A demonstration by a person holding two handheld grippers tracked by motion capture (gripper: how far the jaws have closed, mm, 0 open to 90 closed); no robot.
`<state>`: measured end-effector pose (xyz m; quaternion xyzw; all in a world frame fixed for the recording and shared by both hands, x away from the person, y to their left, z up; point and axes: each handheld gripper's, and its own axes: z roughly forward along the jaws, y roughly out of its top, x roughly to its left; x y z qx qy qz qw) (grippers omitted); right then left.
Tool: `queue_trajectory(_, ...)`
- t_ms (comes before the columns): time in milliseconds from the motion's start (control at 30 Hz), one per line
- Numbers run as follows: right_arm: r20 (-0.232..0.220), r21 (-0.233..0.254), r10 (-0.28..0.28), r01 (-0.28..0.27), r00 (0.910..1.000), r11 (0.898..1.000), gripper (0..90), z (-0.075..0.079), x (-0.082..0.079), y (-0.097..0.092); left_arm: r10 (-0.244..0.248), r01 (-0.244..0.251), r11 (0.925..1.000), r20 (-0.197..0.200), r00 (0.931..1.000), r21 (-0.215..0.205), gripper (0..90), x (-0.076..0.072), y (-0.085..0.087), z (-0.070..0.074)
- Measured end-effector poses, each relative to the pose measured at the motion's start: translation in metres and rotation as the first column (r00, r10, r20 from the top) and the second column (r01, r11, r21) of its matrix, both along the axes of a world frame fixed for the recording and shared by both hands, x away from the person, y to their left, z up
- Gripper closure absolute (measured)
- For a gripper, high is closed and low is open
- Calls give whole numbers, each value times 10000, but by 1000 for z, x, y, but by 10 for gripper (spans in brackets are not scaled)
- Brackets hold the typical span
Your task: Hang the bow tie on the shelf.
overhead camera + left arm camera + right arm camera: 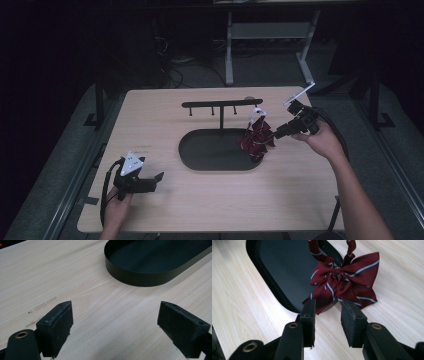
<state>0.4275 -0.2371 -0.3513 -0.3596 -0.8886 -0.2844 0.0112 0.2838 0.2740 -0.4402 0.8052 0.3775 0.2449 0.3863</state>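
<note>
On a pale wood-grain worktop (165, 110) with rounded corners, the left claw (156, 179) rests low near the front-left edge, its two blocky black jaws spread wide with bare board between them, touching nothing; a grey three-cornered plate caps its body. Open, uncluttered board runs from it to the matte black oval tray (200, 150) at the centre, a shallow thin-walled dish with a smooth dark floor. From the tray rises a slim black T-shaped stand (221, 106), its crossbar carrying short pegs. At the crossbar's right end hangs a dark red bow tie (256, 137) of woven cloth with thin pale stripes, suspended by its white-trimmed strap; its lower lobes reach the tray's right rim and spill over the wall towards the board. In the right gripper view the bow (344, 285) fans out just ahead of the jaw tips, over the tray edge. The right claw (276, 134), held level from the right side, stands partly open just beside the cloth, pinching nothing. A strip of clear board remains to its right before the worktop's edge.
</note>
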Motion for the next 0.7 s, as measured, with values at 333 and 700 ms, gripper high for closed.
queue_trajectory(333,3,128,84,-84,10000,9999,628,-4,-6,-1,4,-4,10000,0,10000,23,131,0,0,1)
queue_trajectory(700,-41,180,77,-76,10000,9998,612,-9,-11,-2,23,-23,10000,-10,10000,46,131,0,1,1)
